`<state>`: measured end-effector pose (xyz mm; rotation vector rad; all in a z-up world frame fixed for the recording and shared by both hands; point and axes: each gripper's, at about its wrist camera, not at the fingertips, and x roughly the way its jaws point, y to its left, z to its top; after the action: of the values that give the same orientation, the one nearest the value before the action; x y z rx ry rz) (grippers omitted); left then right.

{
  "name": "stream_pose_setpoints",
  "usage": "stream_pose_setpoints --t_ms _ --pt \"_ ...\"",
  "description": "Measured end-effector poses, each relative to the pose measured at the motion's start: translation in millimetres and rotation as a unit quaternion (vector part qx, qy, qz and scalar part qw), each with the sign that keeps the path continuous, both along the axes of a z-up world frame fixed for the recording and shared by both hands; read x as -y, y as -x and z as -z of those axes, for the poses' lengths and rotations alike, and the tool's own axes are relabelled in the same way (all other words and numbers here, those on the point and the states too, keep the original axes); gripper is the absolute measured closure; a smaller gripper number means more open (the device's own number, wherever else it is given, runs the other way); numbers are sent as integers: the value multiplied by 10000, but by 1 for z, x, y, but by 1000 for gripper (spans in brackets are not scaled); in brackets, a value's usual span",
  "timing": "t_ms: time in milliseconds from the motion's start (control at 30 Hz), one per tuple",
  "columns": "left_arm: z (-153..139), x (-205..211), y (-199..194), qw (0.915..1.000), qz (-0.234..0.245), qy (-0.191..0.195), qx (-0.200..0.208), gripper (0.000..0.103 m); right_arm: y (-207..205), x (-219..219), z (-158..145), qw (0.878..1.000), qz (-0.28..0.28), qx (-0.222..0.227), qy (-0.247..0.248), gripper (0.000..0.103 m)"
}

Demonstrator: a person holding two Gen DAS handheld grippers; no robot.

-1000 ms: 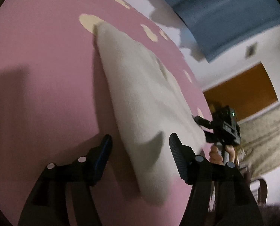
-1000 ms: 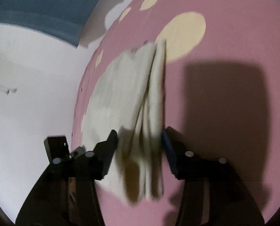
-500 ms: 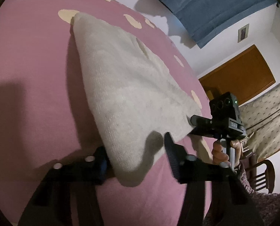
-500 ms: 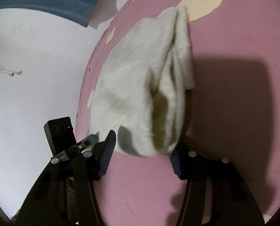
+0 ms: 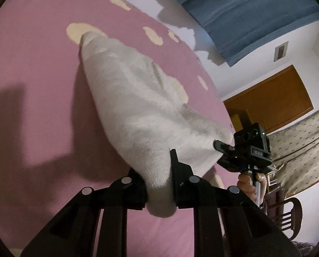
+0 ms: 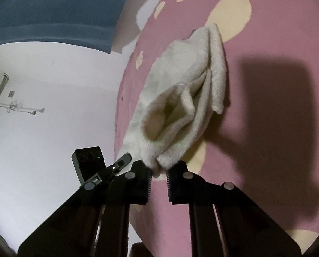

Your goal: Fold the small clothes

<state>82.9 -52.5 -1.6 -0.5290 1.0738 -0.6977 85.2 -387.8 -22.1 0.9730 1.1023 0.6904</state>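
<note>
A cream knitted garment (image 5: 142, 107) lies folded lengthwise on the pink sheet (image 5: 35, 81) with pale yellow spots. My left gripper (image 5: 159, 184) has its jaws closing, and they pinch the garment's near corner, which bulges out between them. In the right wrist view the same garment (image 6: 189, 90) shows its open hem and layered edges. My right gripper (image 6: 159, 171) has its jaws closing too, and its pads clamp the other near corner. Both near corners are raised off the sheet while the far end still rests on it. Each gripper shows in the other's view: the right one (image 5: 223, 150) and the left one (image 6: 120, 162).
A blue curtain (image 5: 245, 10) hangs on the white wall behind the bed. A brown wooden door (image 5: 270, 102), a patterned beige drape (image 5: 305, 145) and a wooden chair (image 5: 285, 214) stand to the right. A hand (image 5: 247, 184) holds the right gripper's handle.
Both grippers went from wide open around the garment's near edge to clamped on its corners. The near edge has lifted off the sheet and bunched up.
</note>
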Motion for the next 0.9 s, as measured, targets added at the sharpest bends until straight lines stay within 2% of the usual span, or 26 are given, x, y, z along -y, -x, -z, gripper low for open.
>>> stream_pose_setpoints --t_ms 133,233,367,467,567,633,667,833,867,900 --pt "23 3 6 9985 -8 -545 -35 84 1 4 29 9992 -35 -286 275 92" --pt "33 3 10 9974 -52 -719 36 80 2 7 45 9989 -3 -371 288 93" --pt "32 4 16 9962 -103 -827 268 78 4 4 39 9990 -73 -156 420 92" --pt "28 6 24 9927 -190 -1077 515 72 10 6 37 9990 -25 -35 449 90" --pt "22 7 30 9889 -304 -1267 707 66 21 6 24 9967 -21 142 794 71" --pt "20 7 32 9864 -381 -1381 810 63 28 9 9 9927 110 380 1140 55" --pt "19 7 33 9855 -417 -1415 835 63 30 10 4 9914 178 462 1210 54" --pt "19 4 35 9843 -539 -1455 843 56 26 19 8 9907 387 406 1239 54" --pt "20 3 35 9844 -567 -1445 830 56 25 19 11 9906 376 384 1257 56" --pt "20 2 35 9843 -592 -1447 824 54 24 18 15 9900 366 370 1312 65"
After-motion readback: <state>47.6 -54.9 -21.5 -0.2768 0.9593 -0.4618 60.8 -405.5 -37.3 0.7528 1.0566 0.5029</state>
